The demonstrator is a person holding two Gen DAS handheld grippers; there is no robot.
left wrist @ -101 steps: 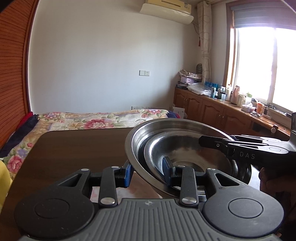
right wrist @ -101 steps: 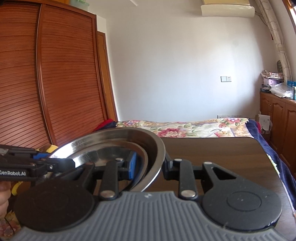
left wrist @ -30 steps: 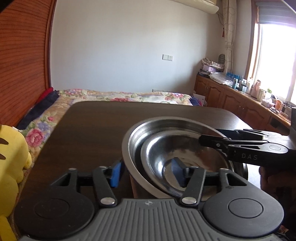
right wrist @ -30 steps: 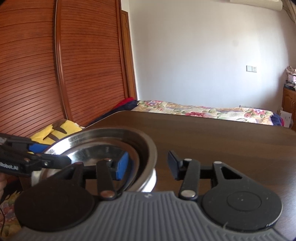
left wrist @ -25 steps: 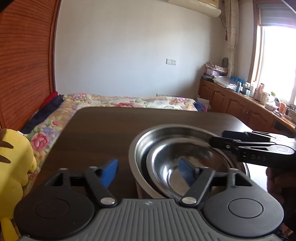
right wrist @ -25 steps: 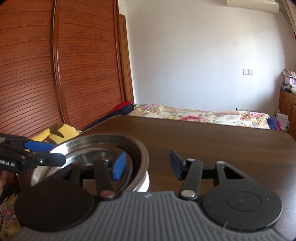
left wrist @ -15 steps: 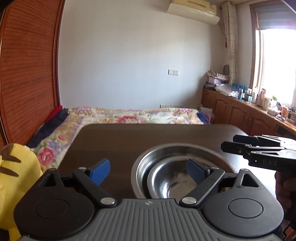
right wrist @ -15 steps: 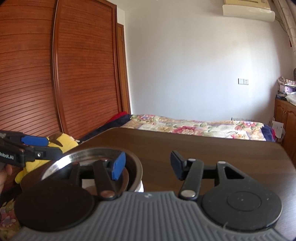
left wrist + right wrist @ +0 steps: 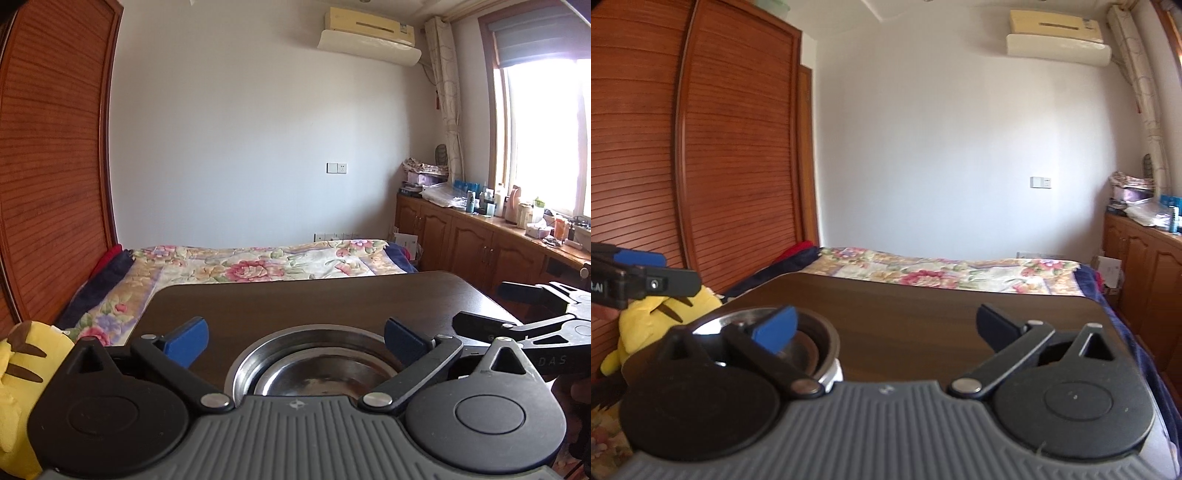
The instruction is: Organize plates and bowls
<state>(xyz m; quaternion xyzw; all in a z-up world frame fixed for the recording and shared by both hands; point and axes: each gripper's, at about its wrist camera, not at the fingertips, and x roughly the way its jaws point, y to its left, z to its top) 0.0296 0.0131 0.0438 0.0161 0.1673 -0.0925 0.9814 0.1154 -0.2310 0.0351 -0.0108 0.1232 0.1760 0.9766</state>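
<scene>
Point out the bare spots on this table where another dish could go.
The dark table is bare from the nested steel bowls back to its far edge by the bed, and to the bowls' right in the right wrist view. It is crowded only at the near edge, around the bowls.

Right claw (image 9: 886,328) spread wide above dark worktop (image 9: 923,310), gripping nothing; steel bowls (image 9: 809,350) nested at worktop's near left, behind blue left fingertip (image 9: 775,328); left claw (image 9: 639,280) poking in at left edge; yellow plush toy (image 9: 646,321) just beyond; flowered bed (image 9: 942,273) behind.
</scene>
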